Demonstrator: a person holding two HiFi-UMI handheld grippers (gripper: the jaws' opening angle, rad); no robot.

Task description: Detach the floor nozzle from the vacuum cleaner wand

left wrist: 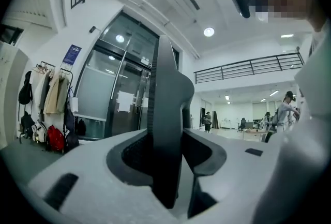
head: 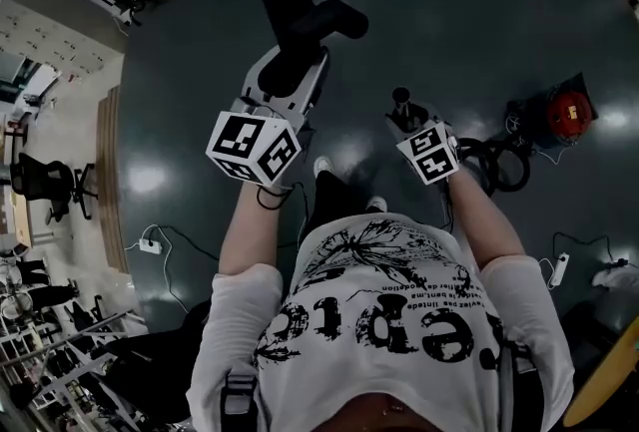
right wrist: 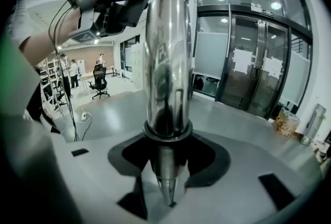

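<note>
Left claw [left wrist: 168, 163]: about half-closed and clamped on a dark moulded slab that stands upright in its grip. I read the slab as the floor nozzle [left wrist: 165, 104], though no view shows its full shape.
Right claw [right wrist: 168, 163]: set fairly wide, gripping the chrome wand [right wrist: 166, 62] just under its collar.
Why held so: one claw on each half, so I can brace the tube and pull the black end off along its axis.
Joint: the black piece sits at the wand's upper end, beside the left claw. I cannot tell whether it is seated or already free.
Nozzle location: raised in front of me, well clear of the floor [head: 449, 11].
Floor: dark and glossy, with a red canister [head: 569, 111] and coiled hose [head: 504, 161] to my right and a power strip [head: 150, 245] to my left.
Room: open hall with glass doors [right wrist: 248, 62] and a coat rack [left wrist: 49, 93].
</note>
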